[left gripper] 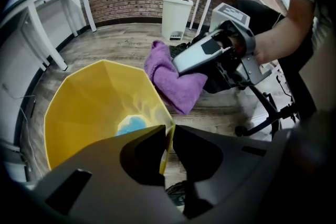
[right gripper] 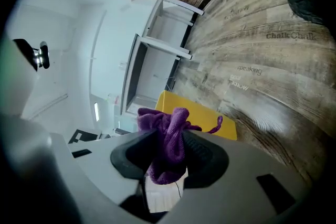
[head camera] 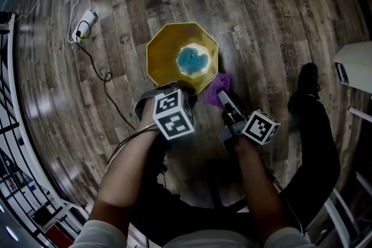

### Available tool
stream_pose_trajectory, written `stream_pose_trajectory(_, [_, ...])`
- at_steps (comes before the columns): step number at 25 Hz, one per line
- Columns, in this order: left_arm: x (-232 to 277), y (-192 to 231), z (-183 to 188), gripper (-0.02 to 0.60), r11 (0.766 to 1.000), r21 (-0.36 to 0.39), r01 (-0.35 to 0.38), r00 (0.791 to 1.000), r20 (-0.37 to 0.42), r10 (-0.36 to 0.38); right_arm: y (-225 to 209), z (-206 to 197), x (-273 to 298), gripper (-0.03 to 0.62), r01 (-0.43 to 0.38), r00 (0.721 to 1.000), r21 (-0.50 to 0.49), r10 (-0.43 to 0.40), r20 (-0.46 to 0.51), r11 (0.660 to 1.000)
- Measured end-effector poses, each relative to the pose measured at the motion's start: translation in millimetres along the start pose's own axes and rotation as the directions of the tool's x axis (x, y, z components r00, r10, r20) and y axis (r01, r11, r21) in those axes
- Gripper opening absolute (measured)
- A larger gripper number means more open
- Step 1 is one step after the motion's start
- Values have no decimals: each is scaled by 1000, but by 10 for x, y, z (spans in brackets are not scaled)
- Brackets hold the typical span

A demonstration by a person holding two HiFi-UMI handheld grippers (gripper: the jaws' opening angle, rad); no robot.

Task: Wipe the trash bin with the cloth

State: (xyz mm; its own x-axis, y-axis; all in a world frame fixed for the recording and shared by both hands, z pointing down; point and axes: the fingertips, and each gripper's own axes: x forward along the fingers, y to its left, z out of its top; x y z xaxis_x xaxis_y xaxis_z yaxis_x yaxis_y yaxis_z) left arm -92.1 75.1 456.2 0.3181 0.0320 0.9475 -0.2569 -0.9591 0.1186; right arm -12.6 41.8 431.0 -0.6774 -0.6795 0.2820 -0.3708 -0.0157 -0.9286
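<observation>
While jaws of the left gripper (left gripper: 168, 131) pinch the yellow trash bin (left gripper: 89, 107) by its rim, the right gripper (right gripper: 170, 139) clamps the purple cloth (left gripper: 176, 84) beside it, seemingly about to wipe

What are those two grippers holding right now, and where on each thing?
The right gripper pinches the purple cloth at a bunched fold. The left gripper clamps the yellow trash bin by its rim.

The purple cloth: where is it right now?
In the head view, the purple cloth is pinched in the right gripper, right of centre, just beside the near right edge of the yellow bin.
</observation>
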Motion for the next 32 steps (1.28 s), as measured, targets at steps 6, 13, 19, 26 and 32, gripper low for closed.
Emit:
stream_pose_trajectory(6, [-11, 2, 95, 26, 999, 44, -10, 1000, 18, 9, -130, -20, 200, 144, 17, 997, -41, -20, -78, 999])
stream_pose_trajectory(13, [-13, 82, 189, 23, 1000, 20, -22, 999, 45, 21, -387, -39, 403, 144, 55, 989, -77, -65, -133, 996])
stream_pose_trajectory(19, [-14, 135, 245, 24, 999, -31, -17, 997, 80, 20, -735, -144, 536, 144, 126, 981, -44, -131, -146, 991])
stream_pose_trajectory(26, [-1, 164, 323, 25, 996, -86, -12, 993, 113, 21, -1241, -262, 718, 144, 225, 956, -56, -231, -178, 973])
stream_pose_trajectory(32, [-4, 158, 376, 25, 994, -113, -2, 990, 141, 18, -1719, -411, 878, 144, 344, 903, -102, -359, -237, 933])
